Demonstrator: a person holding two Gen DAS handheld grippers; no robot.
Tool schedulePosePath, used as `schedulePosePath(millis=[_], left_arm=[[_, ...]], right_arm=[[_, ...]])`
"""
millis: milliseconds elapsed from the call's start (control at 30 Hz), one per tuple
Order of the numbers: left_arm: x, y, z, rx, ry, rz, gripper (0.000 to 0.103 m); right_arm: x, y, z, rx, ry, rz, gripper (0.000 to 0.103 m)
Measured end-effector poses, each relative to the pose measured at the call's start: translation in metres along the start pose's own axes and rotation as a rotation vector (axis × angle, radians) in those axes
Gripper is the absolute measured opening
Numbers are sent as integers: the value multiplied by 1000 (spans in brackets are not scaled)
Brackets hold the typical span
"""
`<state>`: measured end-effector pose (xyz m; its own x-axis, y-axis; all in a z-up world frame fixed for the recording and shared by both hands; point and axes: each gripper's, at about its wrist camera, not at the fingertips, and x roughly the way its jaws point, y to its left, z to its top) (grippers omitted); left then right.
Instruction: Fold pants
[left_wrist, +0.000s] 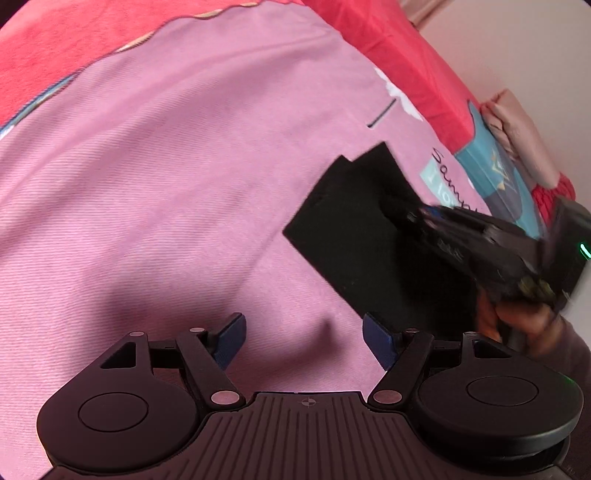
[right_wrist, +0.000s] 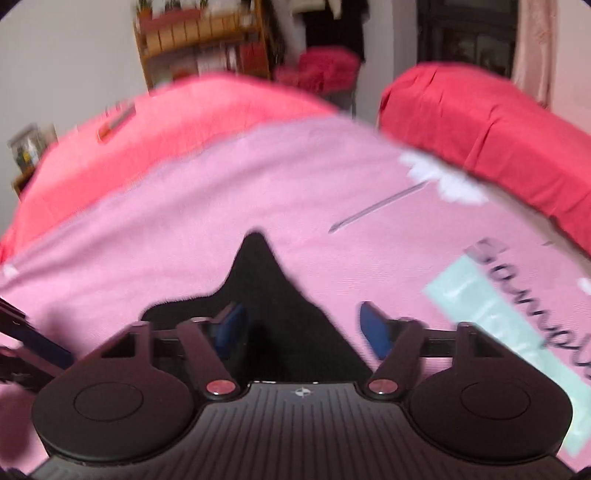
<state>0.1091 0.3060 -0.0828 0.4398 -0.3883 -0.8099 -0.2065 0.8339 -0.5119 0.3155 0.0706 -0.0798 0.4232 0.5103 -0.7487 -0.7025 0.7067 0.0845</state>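
Observation:
The black pants (left_wrist: 351, 229) lie folded into a small flat rectangle on the pink bedsheet (left_wrist: 166, 184). My left gripper (left_wrist: 303, 341) is open and empty above the sheet, to the left of the pants. My right gripper (right_wrist: 301, 326) is open directly over the black pants (right_wrist: 266, 295), with nothing between its blue pads. The right gripper also shows in the left wrist view (left_wrist: 480, 251), blurred, at the pants' right edge, held by a hand.
A red blanket (right_wrist: 498, 129) is bunched along the bed's far right side, and red cover (right_wrist: 147, 122) runs along the far edge. A printed teal patch with lettering (right_wrist: 498, 302) lies on the sheet to the right. A wooden shelf (right_wrist: 203, 37) stands beyond the bed.

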Motion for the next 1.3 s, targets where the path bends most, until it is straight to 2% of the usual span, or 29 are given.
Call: schedulePosePath(millis=[33,133,167,200,233,267,300,367,433,533,633,667,700,733,800,833,867,900,1000,1067,1133,1200,1233,1267,1300], left_arm=[[-3,1,1,0,-8,-10,103],[-10,5,3,-2,-33,-44,103],[-9,7,5,-8,-34,-49,103],[-9,8,6,-13,-37,-49,103],[-8,9,7,-17,-40,-42,103],[-7,10,7,-23,-43,-32,103],[-7,11,6,-26,-42,-30,103],[-7,10,7,-13,-36,-26,103],[-9,8,7,19,-41,-6,103],[-9,3,11,47,-50,3,103],[-3,-10,20,84,-49,-14,103],[0,-18,25,104,-51,-7,103],[2,-26,30,127,-58,-7,103],[3,-35,34,153,-66,-16,103],[8,-54,43,193,-64,-31,103],[11,-63,47,214,-62,-46,103],[15,-73,50,235,-59,-62,103],[21,-83,53,253,-53,-72,103],[51,-109,57,288,-20,-81,103],[80,-118,56,299,29,-65,103],[106,-117,51,300,55,10,103],[107,-117,46,315,35,-37,103],[106,-116,44,315,37,-31,103],[105,-116,43,322,37,-27,103],[105,-116,44,328,39,-27,103]], right_arm=[[-17,10,-3,-37,-24,18,9],[-85,23,4,-84,-109,373,9],[-87,14,8,-54,-77,463,9],[-71,3,13,15,14,536,9],[-52,-1,16,21,69,510,9],[-35,0,19,-33,83,390,9],[-18,1,23,-63,82,293,9],[8,-10,28,-23,60,200,9],[21,-21,24,40,58,207,9],[20,-13,14,-9,58,232,10],[13,-26,20,92,28,244,14],[15,-29,20,113,26,203,30],[12,-32,21,140,43,158,51],[4,-36,23,189,31,146,53],[-35,-53,11,306,-83,218,57],[-56,-59,4,360,-139,218,60],[-80,-64,-9,406,-184,185,65],[-103,-68,-23,437,-216,151,65],[-159,-66,-81,539,-267,102,63],[-177,-54,-125,617,-254,90,61],[-170,-38,-156,648,-206,88,61],[-144,-29,-175,691,-160,96,60],[-133,-29,-184,710,-144,57,56],[-127,-33,-192,748,-126,-19,45],[-131,-40,-202,797,-137,-57,22]])
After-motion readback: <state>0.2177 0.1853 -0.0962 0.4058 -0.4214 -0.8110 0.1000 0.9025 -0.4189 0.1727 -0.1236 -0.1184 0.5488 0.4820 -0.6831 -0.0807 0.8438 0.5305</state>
